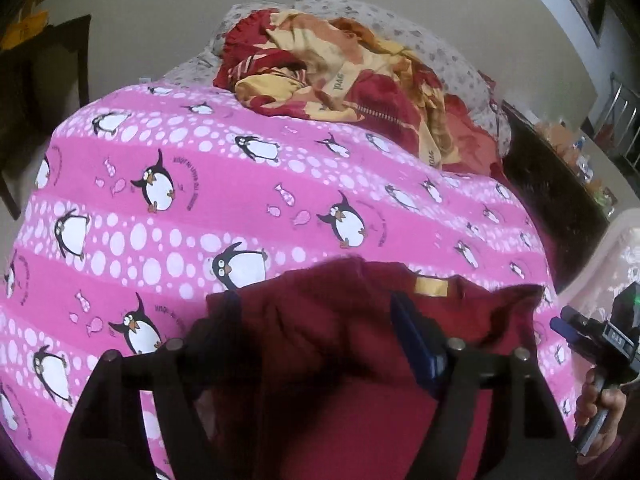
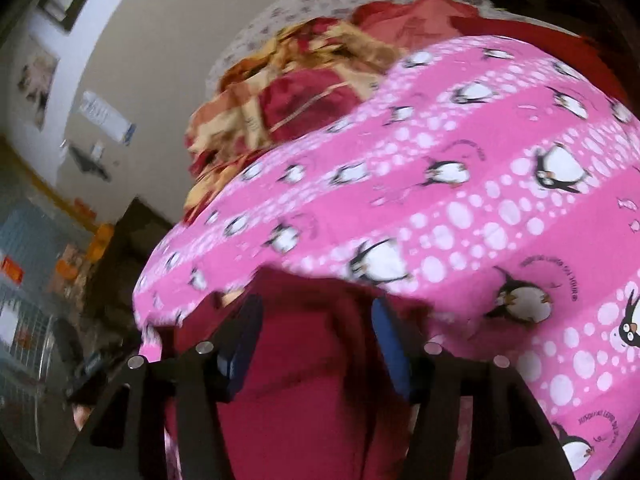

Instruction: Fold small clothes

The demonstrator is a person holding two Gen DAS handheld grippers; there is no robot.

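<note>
i see one maroon garment (image 1: 340, 332) lying on the pink penguin sheet (image 1: 168, 208), right under my left gripper (image 1: 316, 320); its fingers stand apart over the cloth, not pinching it. my right gripper (image 2: 316, 328) hovers over the same garment (image 2: 304, 380), jaws apart too, with cloth showing between them. from the left view, the right gripper (image 1: 592, 332) sits at the garment's right edge, held in a hand (image 1: 604, 404). the garment's near part is cut off by the frame. the right view is blurred. one crumpled red-and-yellow blanket (image 1: 340, 80) lies farther back. a yellow label (image 1: 432, 286) shows on the garment.
</note>
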